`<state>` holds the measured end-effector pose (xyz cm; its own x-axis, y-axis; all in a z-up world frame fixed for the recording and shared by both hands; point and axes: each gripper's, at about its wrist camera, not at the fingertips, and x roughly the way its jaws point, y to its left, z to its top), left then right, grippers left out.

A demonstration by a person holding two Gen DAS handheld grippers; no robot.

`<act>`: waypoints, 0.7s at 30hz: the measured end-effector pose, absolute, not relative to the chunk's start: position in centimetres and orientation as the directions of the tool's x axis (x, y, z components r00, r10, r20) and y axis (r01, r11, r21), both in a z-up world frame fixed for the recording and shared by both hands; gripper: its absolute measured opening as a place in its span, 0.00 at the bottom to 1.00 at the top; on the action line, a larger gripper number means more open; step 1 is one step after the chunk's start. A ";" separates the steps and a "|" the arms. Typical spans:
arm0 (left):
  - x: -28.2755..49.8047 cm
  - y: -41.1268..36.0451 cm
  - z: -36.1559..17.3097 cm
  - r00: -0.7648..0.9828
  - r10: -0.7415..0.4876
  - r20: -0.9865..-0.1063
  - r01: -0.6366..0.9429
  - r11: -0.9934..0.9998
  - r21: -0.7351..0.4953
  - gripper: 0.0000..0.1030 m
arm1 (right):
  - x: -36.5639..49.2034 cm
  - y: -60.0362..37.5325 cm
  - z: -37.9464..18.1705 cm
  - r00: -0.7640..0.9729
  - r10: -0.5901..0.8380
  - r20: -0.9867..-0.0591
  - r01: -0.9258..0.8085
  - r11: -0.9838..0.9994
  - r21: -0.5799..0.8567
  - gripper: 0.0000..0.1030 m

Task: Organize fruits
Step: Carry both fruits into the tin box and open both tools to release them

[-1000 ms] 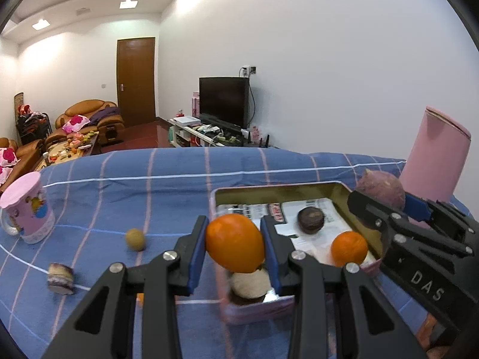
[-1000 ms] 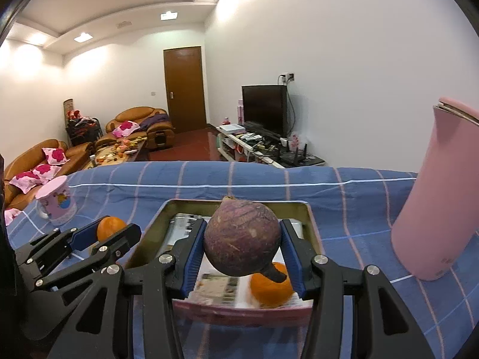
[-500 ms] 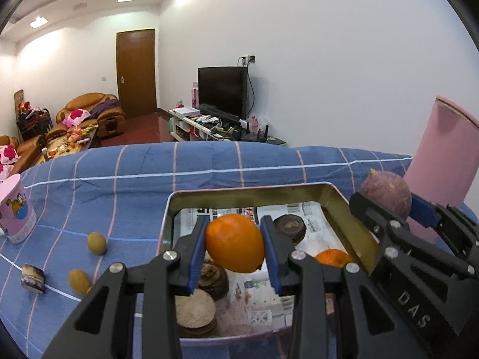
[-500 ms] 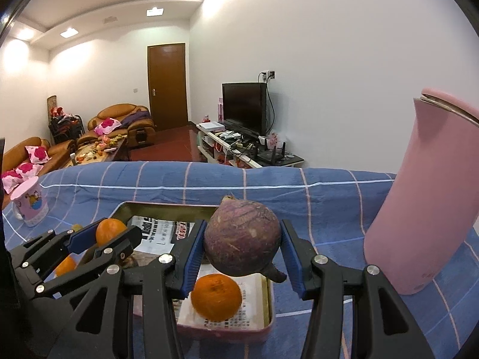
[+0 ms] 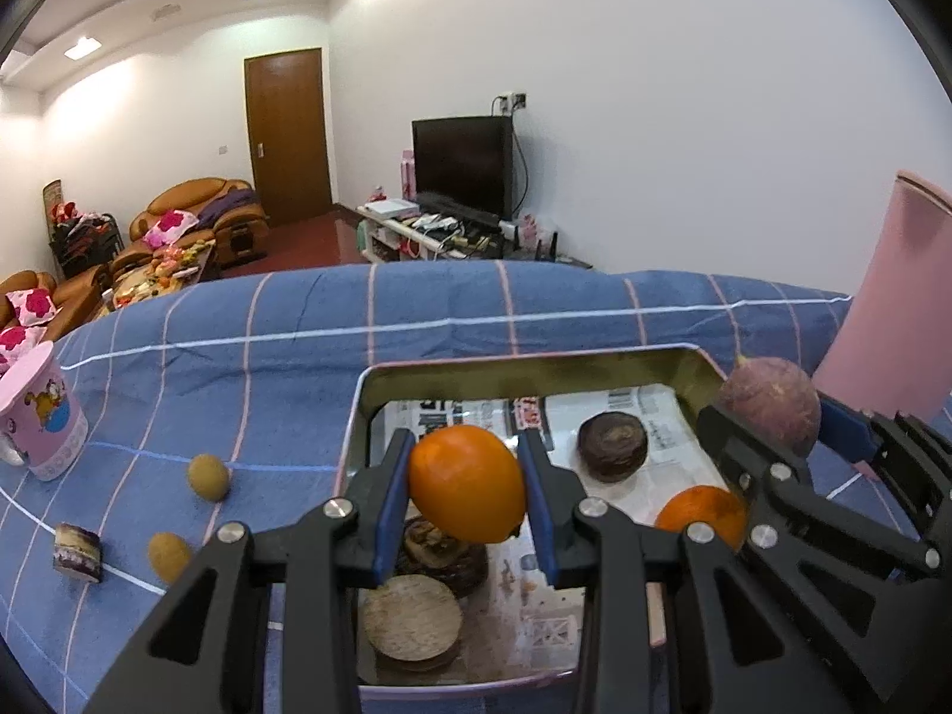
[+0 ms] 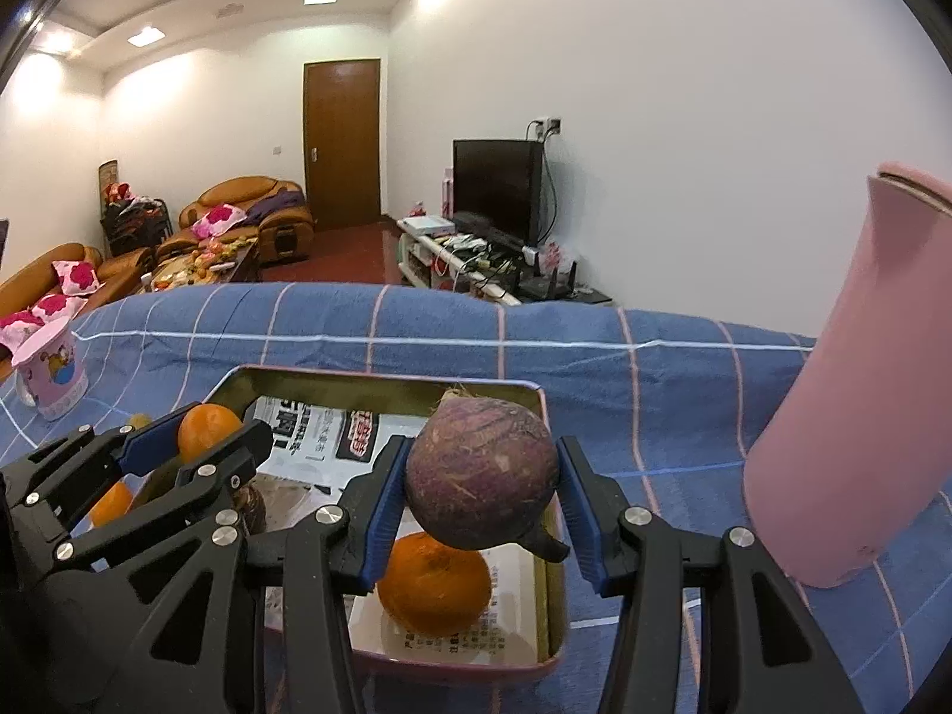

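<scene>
My left gripper (image 5: 465, 485) is shut on an orange (image 5: 467, 482) and hangs over the near left part of a newspaper-lined metal tray (image 5: 535, 366). My right gripper (image 6: 482, 488) is shut on a round purple fruit (image 6: 483, 470) above the tray's (image 6: 381, 381) near right corner. In the tray lie another orange (image 6: 435, 583), a dark round piece (image 5: 613, 445) and brown slices (image 5: 413, 619). In the right wrist view the left gripper (image 6: 196, 440) shows at the left with its orange (image 6: 208, 427). In the left wrist view the purple fruit (image 5: 769, 401) shows at the right.
A tall pink jug (image 6: 863, 392) stands right of the tray. On the blue checked cloth (image 5: 238, 369) left of the tray lie two small yellow-green fruits (image 5: 208, 476) (image 5: 169, 554), a purple-and-white chunk (image 5: 76, 552) and a pink cartoon cup (image 5: 41, 416).
Both grippers have moved in over the tray with their fruits still held; the tray now fills more of each view and sits further under the jaws.
</scene>
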<state>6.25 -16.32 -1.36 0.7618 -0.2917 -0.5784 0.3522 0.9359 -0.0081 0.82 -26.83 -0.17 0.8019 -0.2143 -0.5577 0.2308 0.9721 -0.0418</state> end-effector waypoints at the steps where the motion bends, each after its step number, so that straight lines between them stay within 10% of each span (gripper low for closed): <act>1: 6.3 -16.2 -1.4 0.761 -0.289 -0.581 0.349 0.937 -0.010 0.36 | 0.9 -26.8 -0.4 0.797 -0.207 -0.567 0.225 0.974 -0.039 0.50; 17: 7.1 -15.8 -1.8 0.739 -0.275 -0.615 0.324 0.945 -0.033 0.37 | 1.4 -26.6 -1.0 0.794 -0.151 -0.589 0.175 0.984 -0.017 0.50; 21: 6.5 -15.4 -1.4 0.772 -0.252 -0.584 0.301 0.953 -0.013 0.53 | 0.9 -27.2 -0.5 0.811 -0.099 -0.577 0.157 0.986 0.051 0.52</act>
<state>6.55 -15.38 -1.44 0.7718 -0.2519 -0.5839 0.3014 0.9534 -0.0130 0.86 -27.21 -0.50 0.8106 -0.0993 -0.5771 0.1571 0.9863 0.0509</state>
